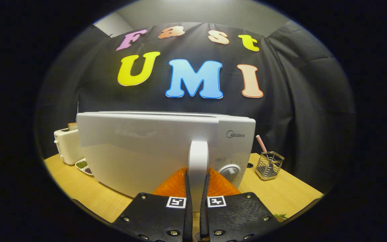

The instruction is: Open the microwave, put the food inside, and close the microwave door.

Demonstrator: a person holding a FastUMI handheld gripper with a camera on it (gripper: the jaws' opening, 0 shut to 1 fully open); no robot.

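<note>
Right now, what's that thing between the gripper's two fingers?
In the gripper view, the microwave's white door handle stands upright between the fingers, and the gripper is shut on it. The door looks swung partly open.

We see the hand-held two-finger gripper (197, 178) as two flat, matte, grainy-textured plates (153, 215) side by side, each studded along its edges with round shiny screws (173, 232). Each plate carries a small square black-and-white coded marker (176, 202) at its inner front corner. Ahead of the plates, ribbed, translucent fingers (175, 185) taper forward and close from both sides on the microwave's white upright door handle (198, 154).
</note>
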